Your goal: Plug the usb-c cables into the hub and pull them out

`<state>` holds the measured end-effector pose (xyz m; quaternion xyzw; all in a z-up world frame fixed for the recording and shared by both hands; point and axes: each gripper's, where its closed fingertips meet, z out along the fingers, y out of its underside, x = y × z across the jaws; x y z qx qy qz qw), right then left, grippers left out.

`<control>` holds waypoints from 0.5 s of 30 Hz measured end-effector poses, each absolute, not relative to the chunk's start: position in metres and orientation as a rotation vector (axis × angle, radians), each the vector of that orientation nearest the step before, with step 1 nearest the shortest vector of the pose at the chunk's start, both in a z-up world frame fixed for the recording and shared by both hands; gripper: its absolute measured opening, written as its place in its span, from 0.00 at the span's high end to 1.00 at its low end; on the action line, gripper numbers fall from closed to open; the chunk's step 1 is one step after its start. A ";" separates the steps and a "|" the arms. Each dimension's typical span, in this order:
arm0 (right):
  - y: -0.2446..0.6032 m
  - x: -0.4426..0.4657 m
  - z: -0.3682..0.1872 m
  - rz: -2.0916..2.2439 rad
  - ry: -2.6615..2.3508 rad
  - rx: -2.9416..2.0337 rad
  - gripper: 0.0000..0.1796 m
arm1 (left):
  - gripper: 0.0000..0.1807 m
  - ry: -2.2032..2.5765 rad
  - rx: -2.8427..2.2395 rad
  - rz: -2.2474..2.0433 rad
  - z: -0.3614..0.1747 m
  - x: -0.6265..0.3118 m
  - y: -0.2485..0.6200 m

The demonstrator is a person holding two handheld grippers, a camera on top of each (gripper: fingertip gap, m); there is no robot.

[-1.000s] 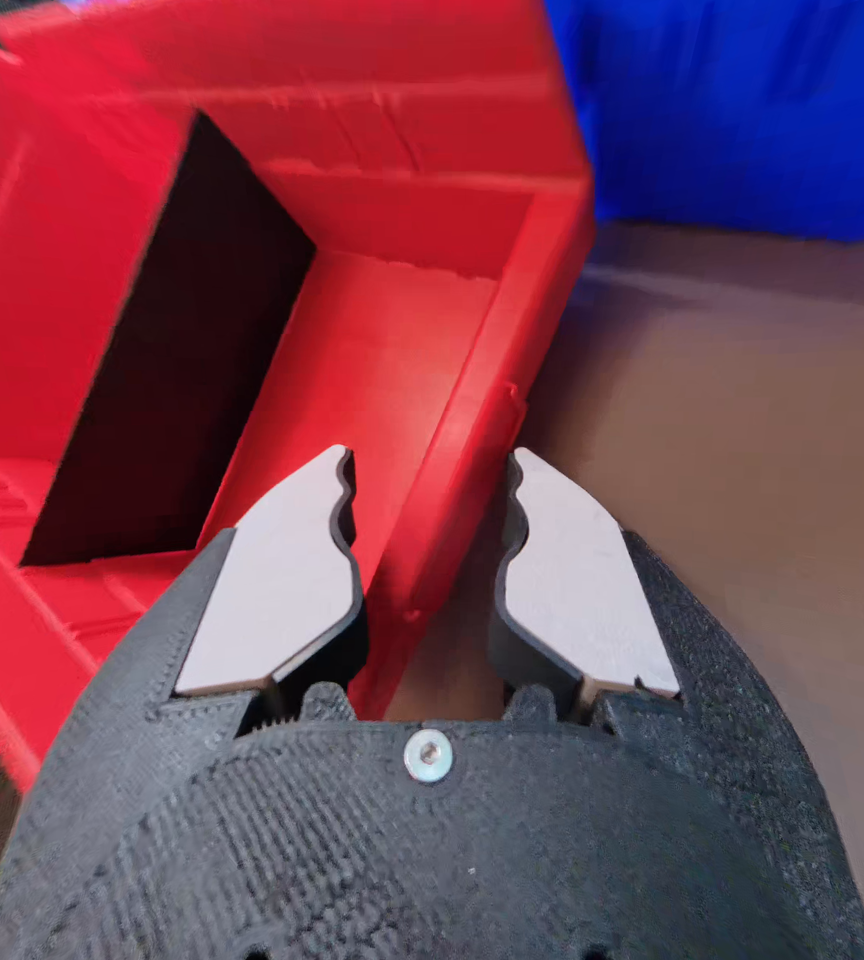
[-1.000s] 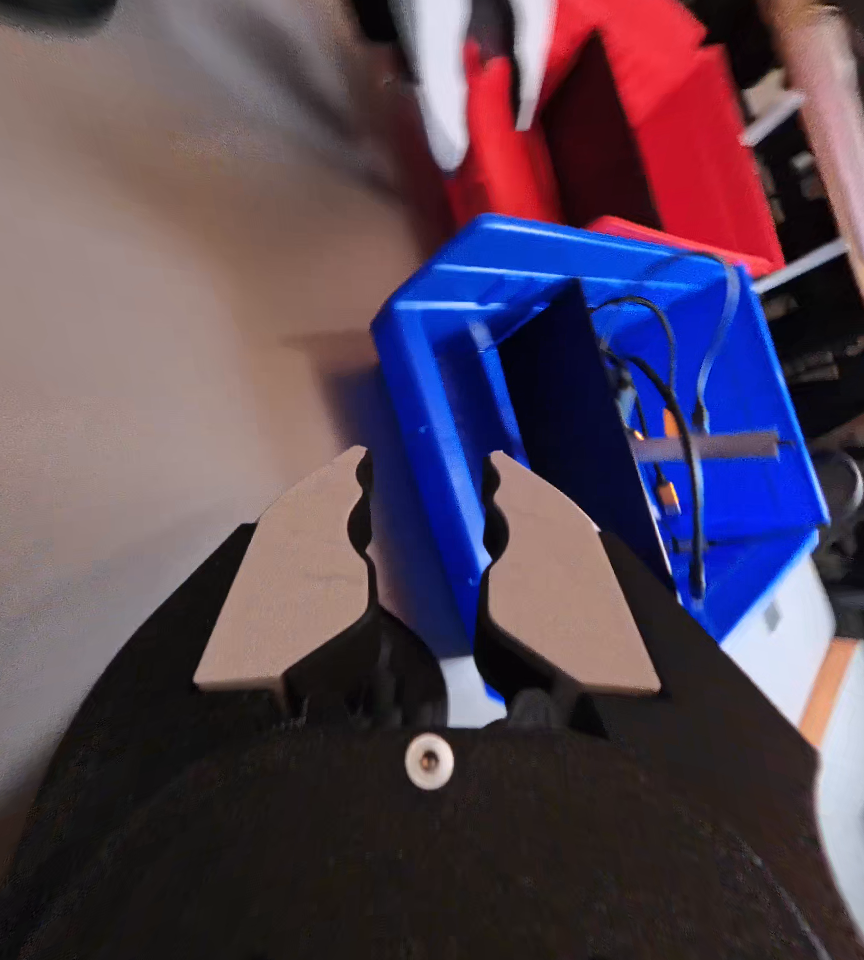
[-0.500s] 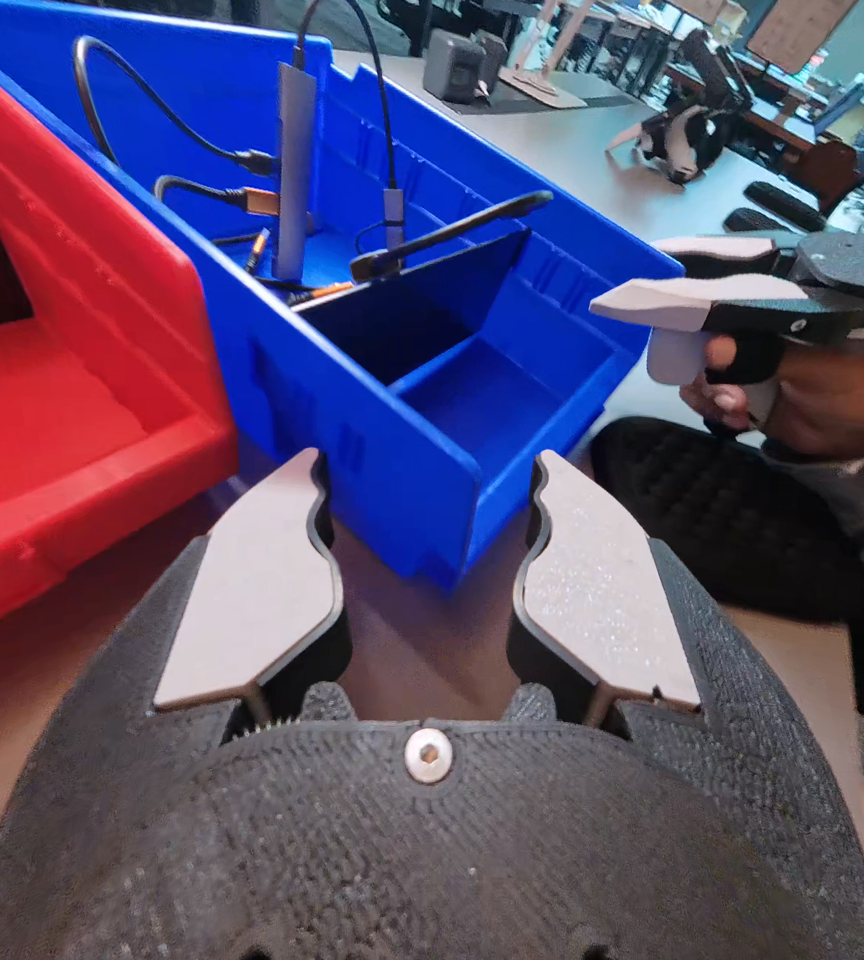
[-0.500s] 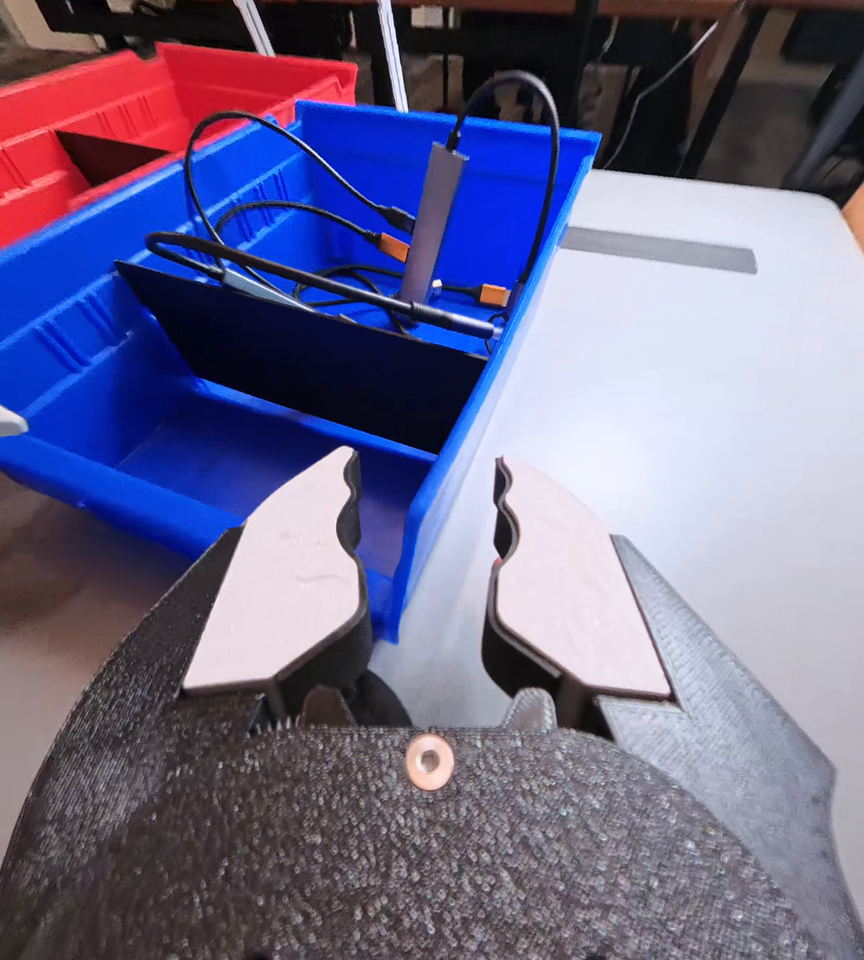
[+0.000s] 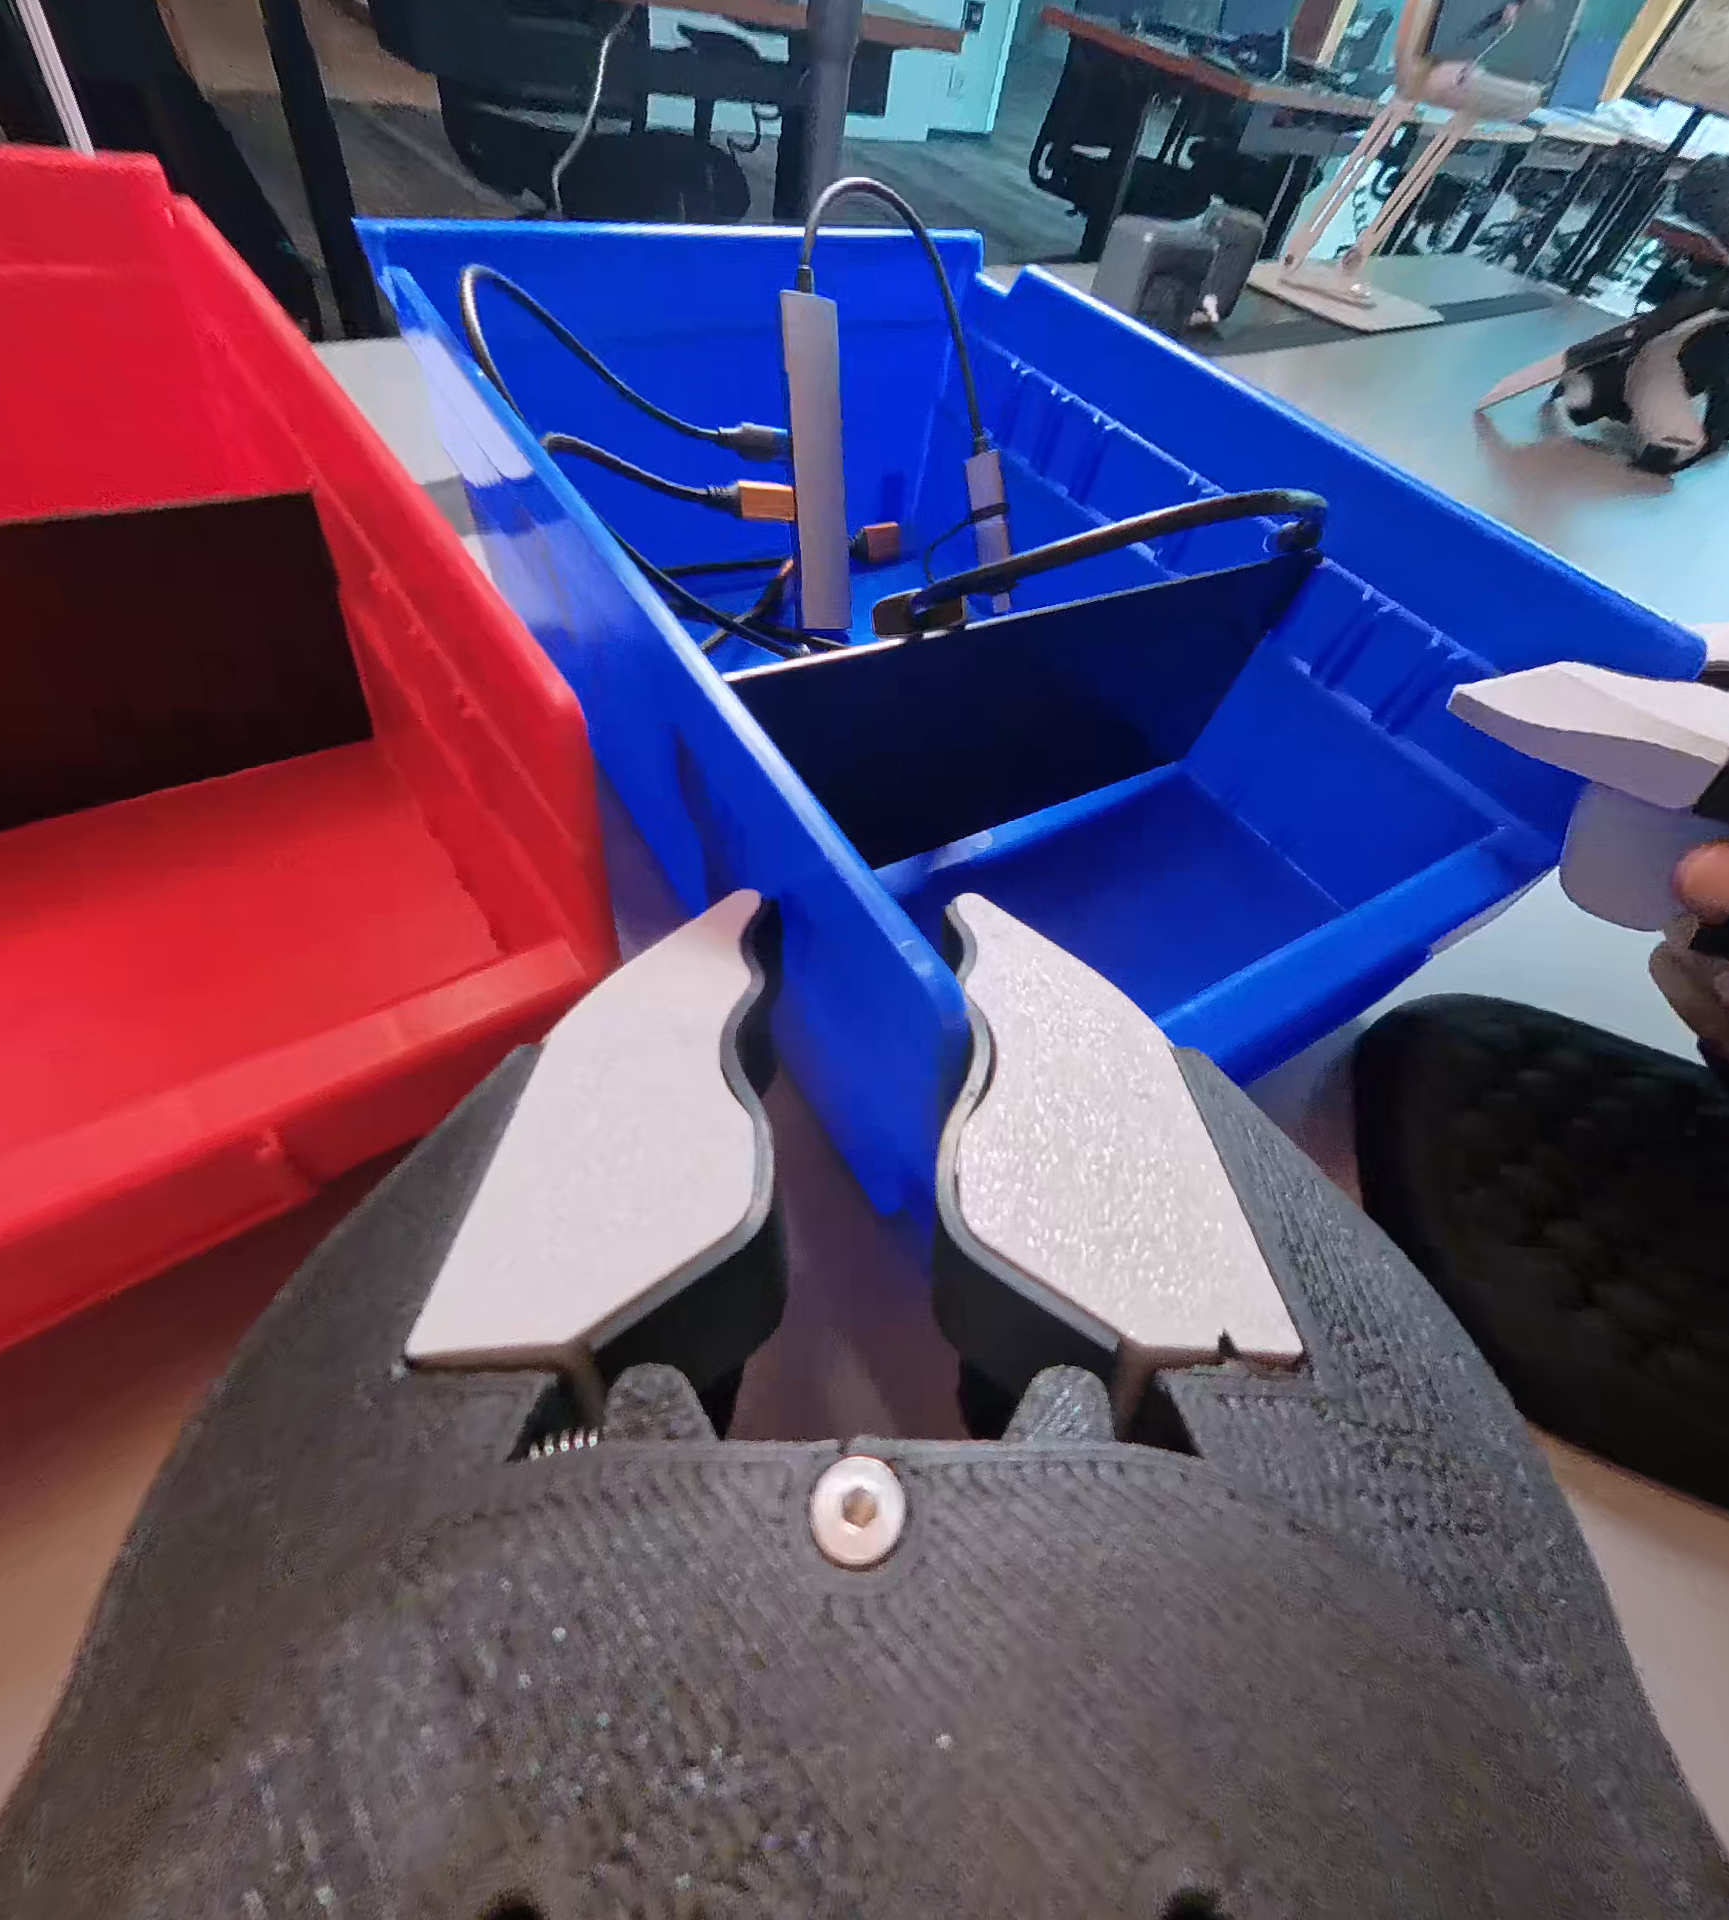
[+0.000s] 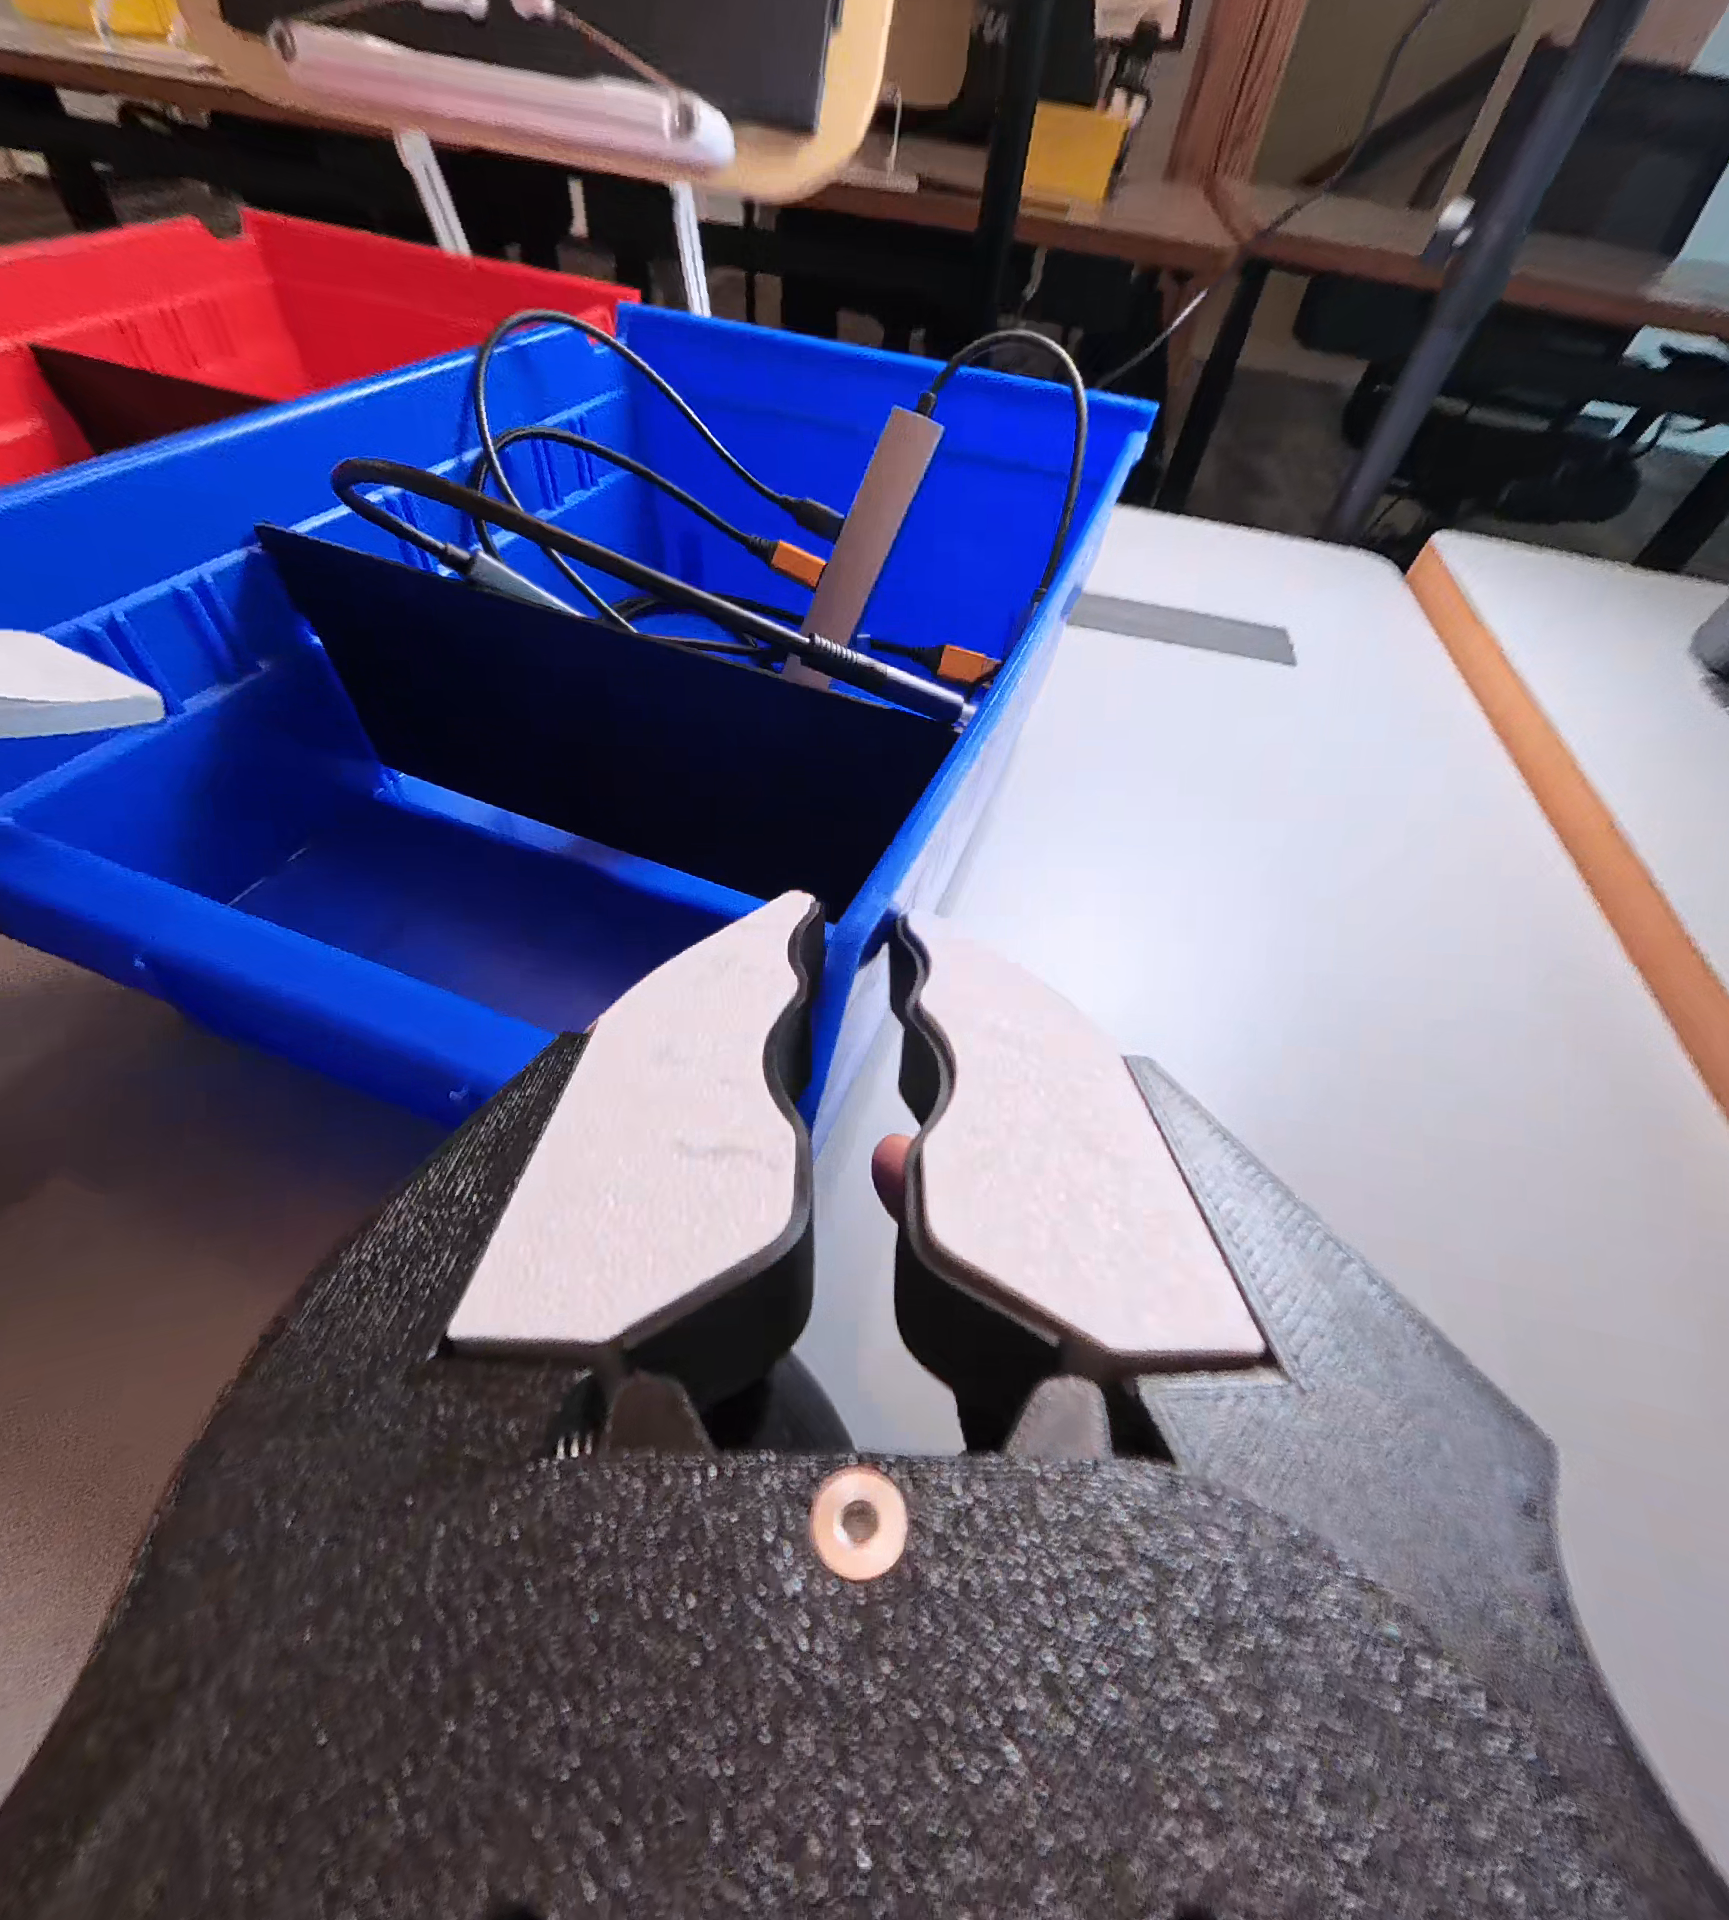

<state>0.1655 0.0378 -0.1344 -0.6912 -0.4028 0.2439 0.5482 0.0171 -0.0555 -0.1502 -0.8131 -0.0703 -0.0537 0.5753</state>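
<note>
Both grippers hover low at the near end of the blue bin, each astride a side wall. The left gripper has narrowed since half a second ago, its jaws apart around the left wall; the right gripper is narrower still, possibly touching the right wall. The grey hub stands tilted in the far compartment behind the dark divider, black cables looping to its side.
</note>
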 end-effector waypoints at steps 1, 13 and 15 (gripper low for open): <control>0.034 0.169 -0.127 0.567 -0.943 -1.617 0.94 | 0.84 -0.150 -1.890 -0.114 -0.143 0.018 -0.057; -0.063 0.092 0.020 0.785 -1.032 -1.265 0.91 | 0.90 -0.205 -1.626 0.116 0.007 -0.053 -0.155; -0.090 0.055 0.033 0.838 -1.065 -1.207 0.91 | 0.91 -0.281 -1.590 0.181 0.018 -0.084 -0.191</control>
